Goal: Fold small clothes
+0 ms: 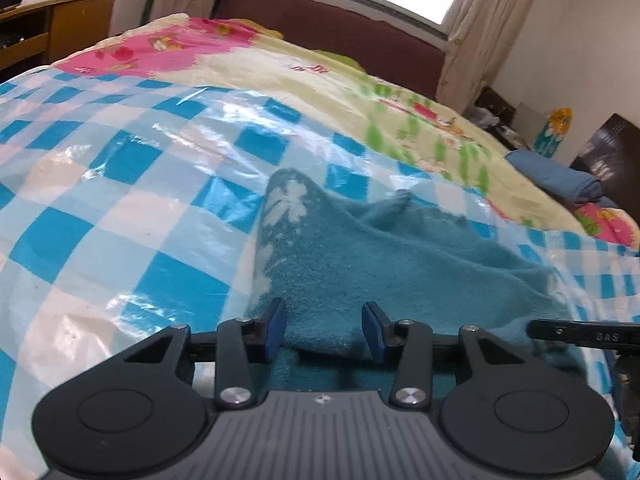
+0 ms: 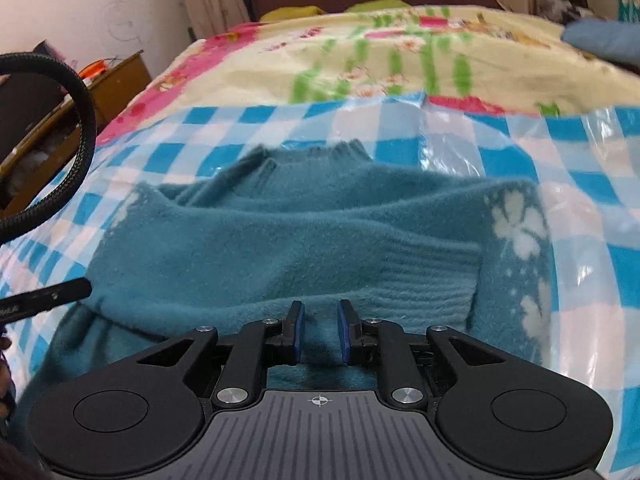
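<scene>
A teal knitted sweater (image 2: 280,240) with white flower prints lies folded on a blue-and-white checked plastic sheet (image 1: 120,200) spread over the bed. Its ribbed collar (image 2: 340,150) points toward the headboard, and a ribbed cuff (image 2: 432,280) lies across the front. My left gripper (image 1: 324,330) sits at the sweater's (image 1: 380,260) near edge, with a thick fold filling the gap between its blue pads (image 1: 276,328). My right gripper (image 2: 320,334) stands slightly open over the near hem, with fabric between its pads (image 2: 298,332) but not pinched.
A floral quilt (image 1: 320,80) covers the far half of the bed, up to a dark red headboard (image 1: 340,36). Folded blue cloth (image 1: 560,180) lies at the bed's right edge. A wooden desk (image 1: 60,24) stands on the left. A black cable (image 2: 82,128) loops at left.
</scene>
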`<state>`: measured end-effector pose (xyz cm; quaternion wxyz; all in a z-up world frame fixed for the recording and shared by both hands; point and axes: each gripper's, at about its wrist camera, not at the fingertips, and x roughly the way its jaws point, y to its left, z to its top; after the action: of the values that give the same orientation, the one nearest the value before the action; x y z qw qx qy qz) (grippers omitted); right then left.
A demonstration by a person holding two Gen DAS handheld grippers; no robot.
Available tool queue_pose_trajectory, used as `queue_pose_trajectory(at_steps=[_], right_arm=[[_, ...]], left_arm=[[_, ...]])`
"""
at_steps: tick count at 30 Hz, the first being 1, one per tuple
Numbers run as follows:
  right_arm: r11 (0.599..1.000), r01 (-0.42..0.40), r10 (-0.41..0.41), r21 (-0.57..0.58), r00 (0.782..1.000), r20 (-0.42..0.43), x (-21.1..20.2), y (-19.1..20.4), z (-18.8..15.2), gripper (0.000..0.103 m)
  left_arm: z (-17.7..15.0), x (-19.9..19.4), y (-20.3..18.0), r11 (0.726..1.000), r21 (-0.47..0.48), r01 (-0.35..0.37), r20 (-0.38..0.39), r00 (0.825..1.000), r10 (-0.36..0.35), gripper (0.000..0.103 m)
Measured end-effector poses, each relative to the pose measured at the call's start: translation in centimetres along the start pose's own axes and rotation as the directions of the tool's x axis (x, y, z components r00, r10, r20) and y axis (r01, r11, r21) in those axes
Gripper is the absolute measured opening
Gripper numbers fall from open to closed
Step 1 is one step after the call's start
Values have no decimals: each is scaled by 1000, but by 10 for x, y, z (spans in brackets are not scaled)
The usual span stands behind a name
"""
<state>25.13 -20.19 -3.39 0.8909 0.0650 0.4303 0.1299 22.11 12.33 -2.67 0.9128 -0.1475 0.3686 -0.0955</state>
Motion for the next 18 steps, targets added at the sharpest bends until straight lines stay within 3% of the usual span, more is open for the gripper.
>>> queue_pose_trajectory(at_steps=[5, 9, 14, 15, 17, 18], right_arm=[[1000, 21, -20, 19, 1000, -23, 7, 0, 1, 23], [999, 19, -18, 27, 1000, -11, 1, 3, 1, 24], [1000, 17, -17, 25, 1000, -5, -1, 9, -2, 26], [1000, 21, -20, 23, 1000, -9, 0, 9, -2, 26], [999, 27, -26, 30, 999, -19, 4, 8, -1, 26], [999, 29, -29, 39, 999, -19, 3, 8, 0, 26]], left_arm=[[3, -13, 10, 998, -51, 32, 15, 999, -31, 48], [3, -27, 21, 998, -64, 13, 54, 998, -9, 49], [-6, -31, 22, 999, -21, 32, -4, 999, -32, 49], [-10, -29, 20, 1000, 10, 2, -27, 1000, -2, 49], [-17, -21, 18, 990, 60, -127, -64, 989, 131, 50], [-19, -19, 22, 987, 47, -152, -74, 985, 155, 51]])
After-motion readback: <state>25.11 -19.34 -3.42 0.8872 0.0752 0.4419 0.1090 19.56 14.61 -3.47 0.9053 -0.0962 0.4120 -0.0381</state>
